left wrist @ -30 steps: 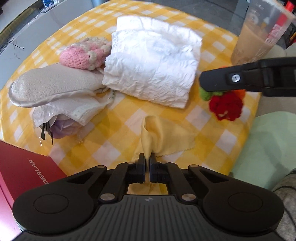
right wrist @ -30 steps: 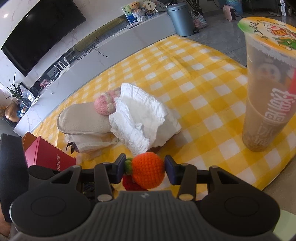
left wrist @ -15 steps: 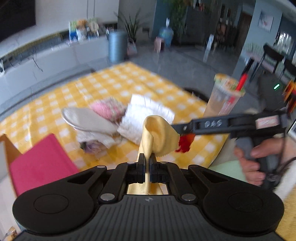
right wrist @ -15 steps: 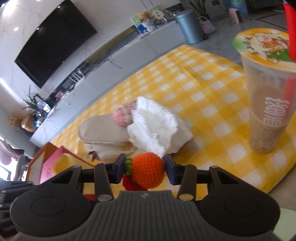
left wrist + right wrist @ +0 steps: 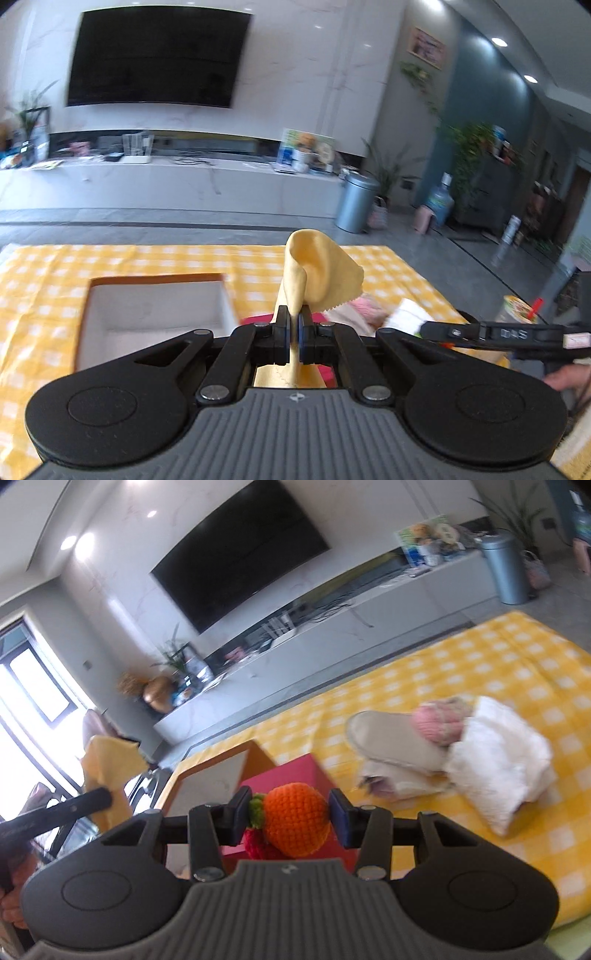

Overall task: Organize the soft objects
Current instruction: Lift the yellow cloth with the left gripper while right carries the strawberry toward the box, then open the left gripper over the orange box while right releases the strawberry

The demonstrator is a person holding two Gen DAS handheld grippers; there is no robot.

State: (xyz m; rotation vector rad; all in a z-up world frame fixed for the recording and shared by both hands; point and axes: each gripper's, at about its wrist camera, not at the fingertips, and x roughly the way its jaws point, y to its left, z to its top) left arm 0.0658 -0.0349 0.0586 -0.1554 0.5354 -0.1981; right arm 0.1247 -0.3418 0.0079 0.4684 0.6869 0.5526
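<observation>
My left gripper [image 5: 294, 325] is shut on a small yellow cloth [image 5: 317, 273], which stands up out of the jaws above the checked table. An open box [image 5: 155, 314] with a pale inside and orange rim lies ahead of it on the left. My right gripper [image 5: 291, 818] is shut on an orange crochet fruit [image 5: 295, 821] with a green and red piece at its left side. The yellow cloth [image 5: 110, 768] and one dark finger of the left gripper show at the left of the right wrist view. A beige slipper [image 5: 391, 738], a pink crochet piece [image 5: 436, 723] and a folded white cloth [image 5: 498, 764] lie to the right.
A yellow checked tablecloth [image 5: 517, 657] covers the table. A red lid [image 5: 291, 775] leans by the box [image 5: 214, 779]. A lidded drink cup [image 5: 517, 314] with a red straw stands at the far right of the left wrist view. A hand [image 5: 569, 376] holds the right tool.
Both grippers rose off the table and swung left toward the box, each keeping its hold. The left wrist view went from looking down on the pile to looking level across the room.
</observation>
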